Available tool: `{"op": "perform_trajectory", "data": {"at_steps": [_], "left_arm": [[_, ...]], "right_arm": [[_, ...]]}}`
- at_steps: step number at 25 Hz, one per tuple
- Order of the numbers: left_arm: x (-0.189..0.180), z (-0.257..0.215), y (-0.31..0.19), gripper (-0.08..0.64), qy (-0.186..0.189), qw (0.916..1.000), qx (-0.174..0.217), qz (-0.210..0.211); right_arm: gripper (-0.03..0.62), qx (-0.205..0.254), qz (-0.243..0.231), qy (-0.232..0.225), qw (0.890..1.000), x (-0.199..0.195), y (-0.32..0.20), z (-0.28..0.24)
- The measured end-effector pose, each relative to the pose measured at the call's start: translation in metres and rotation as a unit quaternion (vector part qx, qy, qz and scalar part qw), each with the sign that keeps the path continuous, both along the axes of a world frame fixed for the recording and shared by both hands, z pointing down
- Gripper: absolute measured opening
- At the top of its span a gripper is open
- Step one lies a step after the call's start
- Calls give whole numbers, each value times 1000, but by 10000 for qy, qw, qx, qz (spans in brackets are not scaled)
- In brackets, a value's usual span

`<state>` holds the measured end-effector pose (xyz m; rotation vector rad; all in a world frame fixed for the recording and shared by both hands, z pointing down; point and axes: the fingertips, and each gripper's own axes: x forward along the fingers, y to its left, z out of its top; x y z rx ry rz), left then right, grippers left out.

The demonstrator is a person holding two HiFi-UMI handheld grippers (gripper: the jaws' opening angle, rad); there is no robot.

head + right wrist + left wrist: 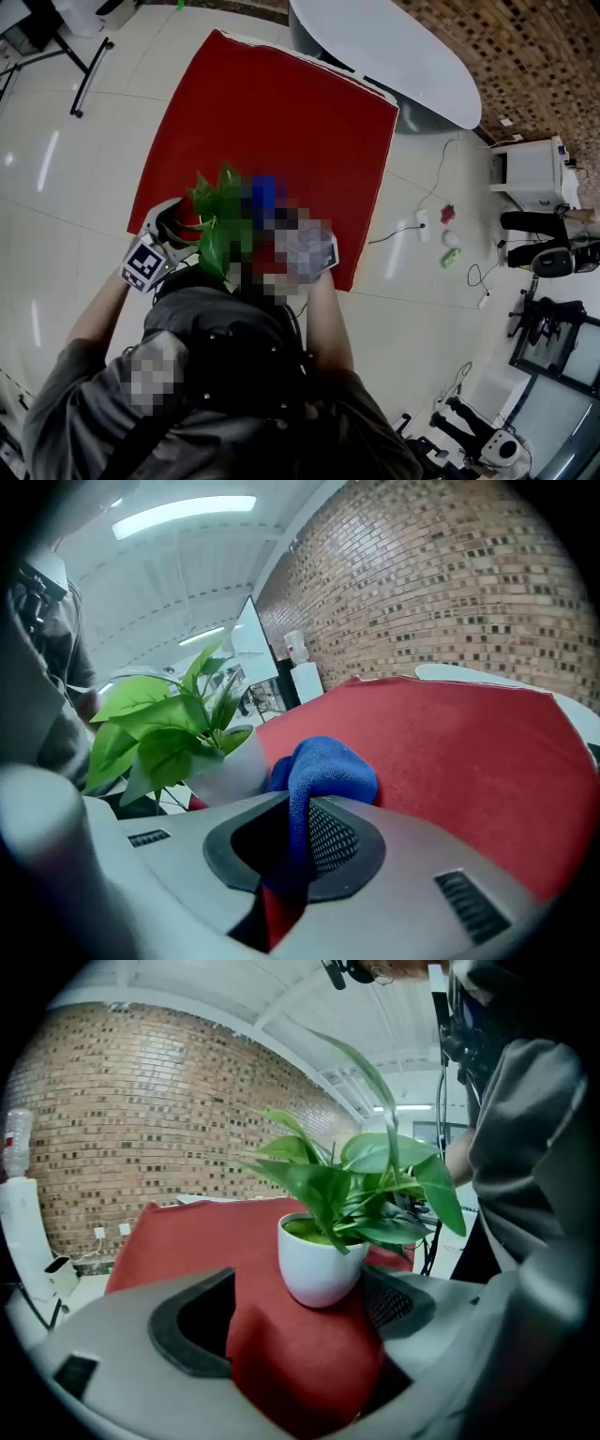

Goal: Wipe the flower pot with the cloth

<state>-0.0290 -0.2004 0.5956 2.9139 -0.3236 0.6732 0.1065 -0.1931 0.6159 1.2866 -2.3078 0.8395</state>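
A white flower pot (319,1267) with a leafy green plant (217,220) stands on the red tablecloth (281,122) near its front edge. My left gripper (295,1314) is open, its jaws wide apart either side of the pot's base. The pot sits close to the right finger (392,1303) and apart from the left one. My right gripper (295,834) is shut on a blue cloth (323,771). The cloth bulges out past the jaws and rests against the side of the pot (232,769). In the head view the blue cloth (263,192) shows just right of the leaves.
The red-covered table stands on a pale tiled floor. A white oval table (394,47) lies beyond it at the back right. Cables and small items (448,239) lie on the floor to the right, near a white cabinet (530,173) and other equipment.
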Motion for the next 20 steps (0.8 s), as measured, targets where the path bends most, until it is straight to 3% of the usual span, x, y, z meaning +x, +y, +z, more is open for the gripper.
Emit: {"op": "perform_trajectory", "data": {"at_steps": [4,10,13,15,17,20], "left_arm": [[-18,-1,4,437,77,9953,-83,-958],[-57,-39,-7,405,463,9714,72,-2327],[-72,-79,-9,388,767,9606,358,-2647],[-68,-115,-5,262,1006,9533,677,-2765],[-56,-153,3,258,1237,9464,1000,-2810],[-43,-210,8,184,1554,9333,1471,-2883]], "right_arm": [[58,298,502,87,9983,33,29,-19],[58,995,1282,546,9852,83,67,-70],[58,1491,1698,812,9707,102,78,-106],[58,1901,1955,919,9577,119,87,-136],[58,2308,2155,988,9437,133,99,-168],[58,2891,2320,1007,9233,138,111,-217]]}}
